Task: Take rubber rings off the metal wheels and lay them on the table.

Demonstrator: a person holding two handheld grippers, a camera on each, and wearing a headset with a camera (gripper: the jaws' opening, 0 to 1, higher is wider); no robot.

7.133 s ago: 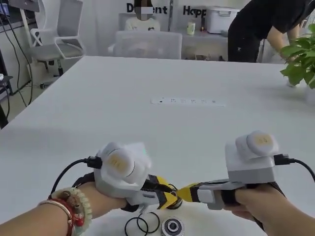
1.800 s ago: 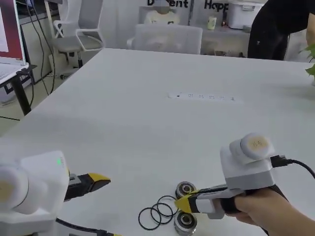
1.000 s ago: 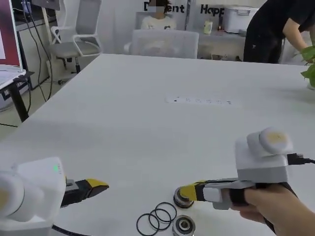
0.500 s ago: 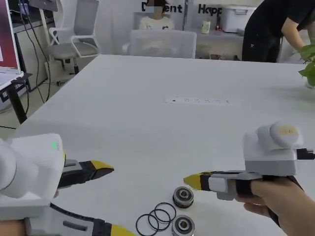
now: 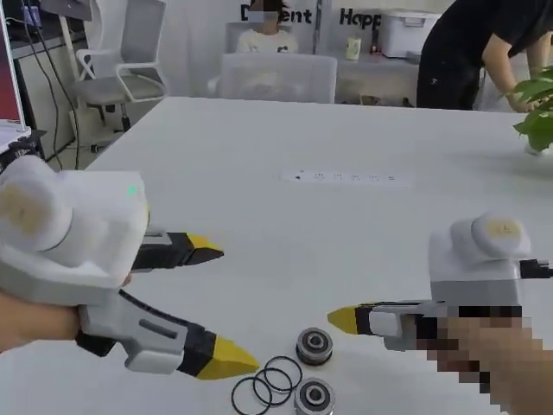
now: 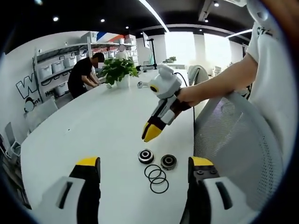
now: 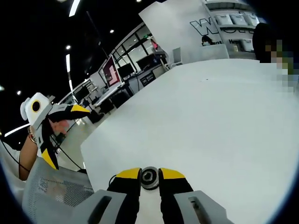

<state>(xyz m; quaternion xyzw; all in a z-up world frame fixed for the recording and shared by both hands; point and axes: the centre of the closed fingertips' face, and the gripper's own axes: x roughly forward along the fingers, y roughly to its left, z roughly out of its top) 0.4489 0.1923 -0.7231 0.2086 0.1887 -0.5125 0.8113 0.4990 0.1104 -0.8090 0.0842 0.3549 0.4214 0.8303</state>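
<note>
Two metal wheels lie flat near the table's front edge, one farther (image 5: 314, 344) and one nearer (image 5: 314, 398). Three black rubber rings (image 5: 263, 385) lie overlapping just left of them. My left gripper (image 5: 216, 304) hovers left of the rings, open wide with nothing held. Its own view looks down on both wheels (image 6: 146, 156) (image 6: 168, 161) and the rings (image 6: 156, 177). My right gripper (image 5: 341, 320) hangs just above and right of the far wheel, apart from it. Its jaws stand a narrow gap apart, and the wheel (image 7: 150, 177) shows through the gap.
The white table (image 5: 285, 225) stretches far ahead, with a flat white power strip (image 5: 337, 177) at its middle. A potted plant (image 5: 537, 112) stands at the far right. Chairs and people are beyond the far edge.
My right gripper has come off the far wheel and drawn back up to the right. My left gripper has risen and swung in toward the rings, jaws spread wide.
</note>
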